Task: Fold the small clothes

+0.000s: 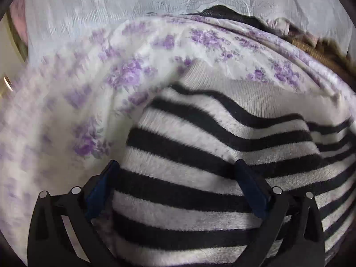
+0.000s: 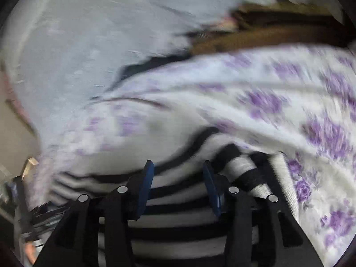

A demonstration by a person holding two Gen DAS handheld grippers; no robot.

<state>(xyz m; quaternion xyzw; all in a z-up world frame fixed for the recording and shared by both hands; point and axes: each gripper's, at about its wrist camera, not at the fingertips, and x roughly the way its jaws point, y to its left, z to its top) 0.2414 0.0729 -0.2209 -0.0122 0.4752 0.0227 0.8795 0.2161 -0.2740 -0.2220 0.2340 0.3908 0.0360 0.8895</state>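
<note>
A black-and-white striped sweater [image 1: 200, 155] with a ribbed cream hem lies on a white cloth with purple flowers [image 1: 124, 75]. My left gripper [image 1: 175, 166] is open just above the sweater's body, its blue-padded fingers [image 1: 249, 187] spread wide and holding nothing. In the right wrist view the same striped sweater [image 2: 178, 200] lies under my right gripper [image 2: 179, 169], which is open with a narrower gap. A bunched striped sleeve [image 2: 244, 171] sits just right of the right finger. The flowered cloth [image 2: 289, 111] shows blurred beyond it.
A pale blue embossed bedspread [image 1: 111, 6] covers the surface behind the flowered cloth. A dark garment [image 1: 224, 11] and a brown woven item [image 1: 311, 51] lie at the far right. The bed edge and floor show at the left [image 2: 13, 129].
</note>
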